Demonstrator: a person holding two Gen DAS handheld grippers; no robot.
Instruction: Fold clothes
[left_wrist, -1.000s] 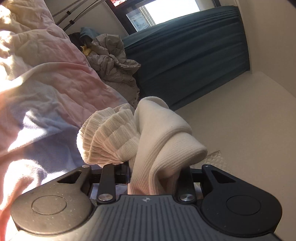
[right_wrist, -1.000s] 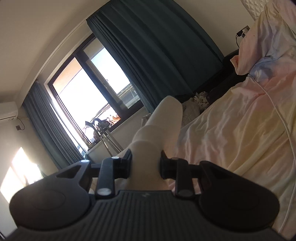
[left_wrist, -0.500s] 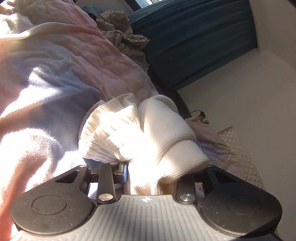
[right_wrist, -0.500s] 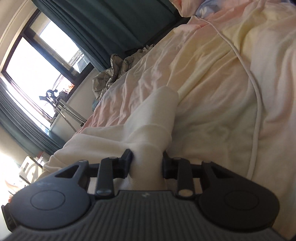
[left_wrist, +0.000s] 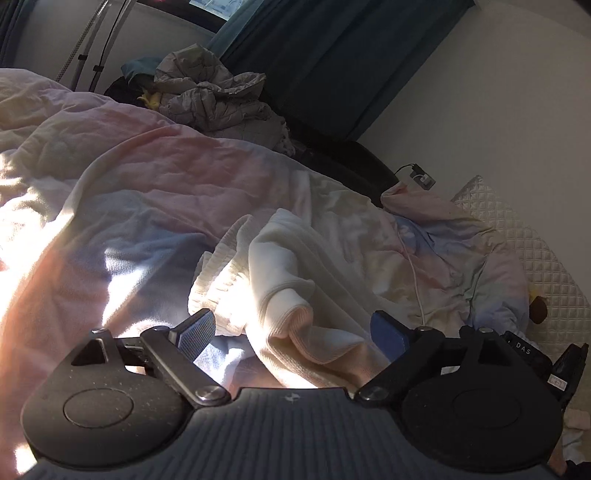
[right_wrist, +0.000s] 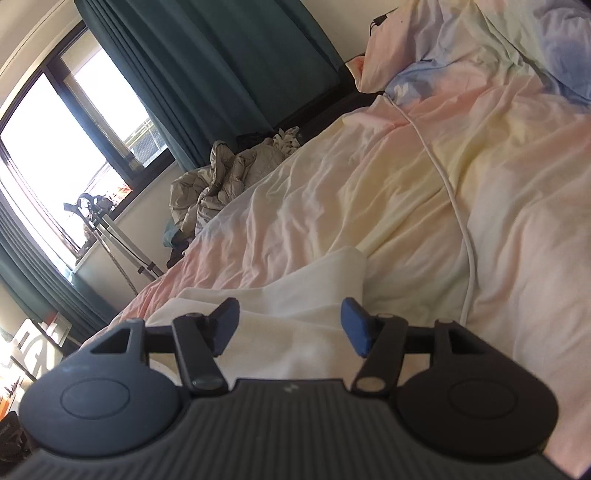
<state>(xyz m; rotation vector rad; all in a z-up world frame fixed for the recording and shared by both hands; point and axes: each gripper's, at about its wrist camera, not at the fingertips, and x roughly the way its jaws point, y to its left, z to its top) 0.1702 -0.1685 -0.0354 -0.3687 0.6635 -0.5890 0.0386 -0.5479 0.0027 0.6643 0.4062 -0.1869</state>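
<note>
Pastel duvet (left_wrist: 155, 192) covered the bed. The cream garment (left_wrist: 291, 291) lay rumpled on it, ribbed cuff nearest. Left gripper (left_wrist: 291, 332) angled down over it, jaws just sprung wide, pads clear of cloth. Right gripper (right_wrist: 288, 326) likewise low, jaws just parted, garment (right_wrist: 295, 291) loose between them.

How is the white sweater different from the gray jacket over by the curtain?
The white sweater is cream and ribbed, lying on the bed right between the open left gripper fingers; the gray jacket is gray, shiny-crinkly and heaped far off beside the dark curtain. Both are rumpled, not neatly folded.
</note>
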